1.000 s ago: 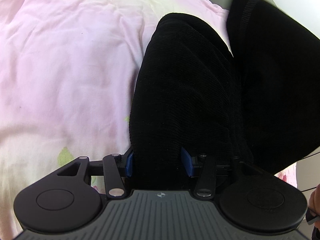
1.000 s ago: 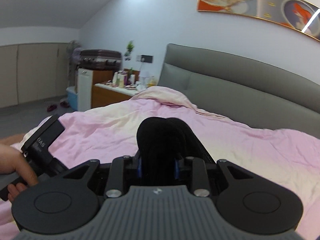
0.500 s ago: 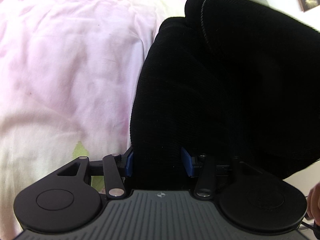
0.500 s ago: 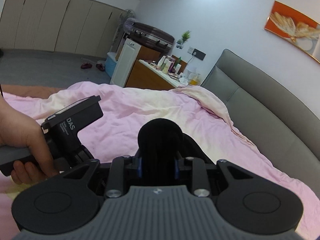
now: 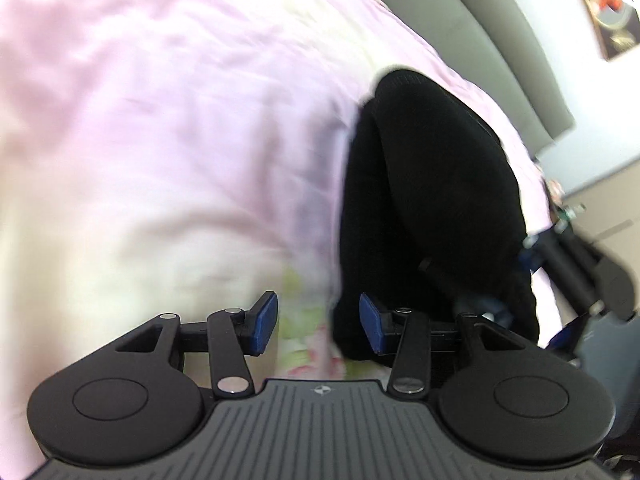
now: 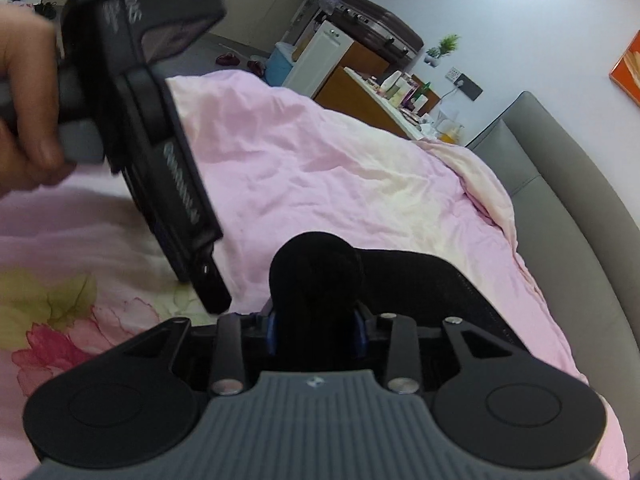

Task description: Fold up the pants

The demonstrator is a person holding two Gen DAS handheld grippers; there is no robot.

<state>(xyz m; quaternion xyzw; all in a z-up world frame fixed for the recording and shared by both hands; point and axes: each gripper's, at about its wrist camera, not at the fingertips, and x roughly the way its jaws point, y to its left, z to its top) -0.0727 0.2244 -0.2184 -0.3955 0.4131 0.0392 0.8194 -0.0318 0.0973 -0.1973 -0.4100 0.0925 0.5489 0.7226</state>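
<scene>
Left wrist view: the left tongs [image 5: 318,326] are seen spread apart, with nothing between the blue pads [image 5: 264,322]. Pink and floral bedding shows through the gap. The black pants [image 5: 432,208] are seen lying on the pink quilt [image 5: 160,120], ahead and to the right of these tongs; the right-hand pad sits against, or just in front of, the near edge of the cloth, and contact cannot be judged. The cloth is bunched into a dark mound with a rounded fold at its far end. At the right edge of this view the right tongs [image 5: 528,256] are partly seen, blurred, at the side of the mound. A grey headboard [image 5: 480,40] is seen beyond the quilt.

Right wrist view: the right tongs [image 6: 316,328] are closed on a thick roll of the pants [image 6: 316,272], which fills the space between the blue pads and rises above them. More of the dark cloth is spread to the right, resting on the quilt [image 6: 320,168] near the headboard [image 6: 580,208]. The left tongs [image 6: 212,288] are seen at the upper left, blurred, held in a hand [image 6: 24,92], with the tips pointed down toward the bedding just left of the roll. A wooden dresser [image 6: 352,92] with bottles is seen in the background.
</scene>
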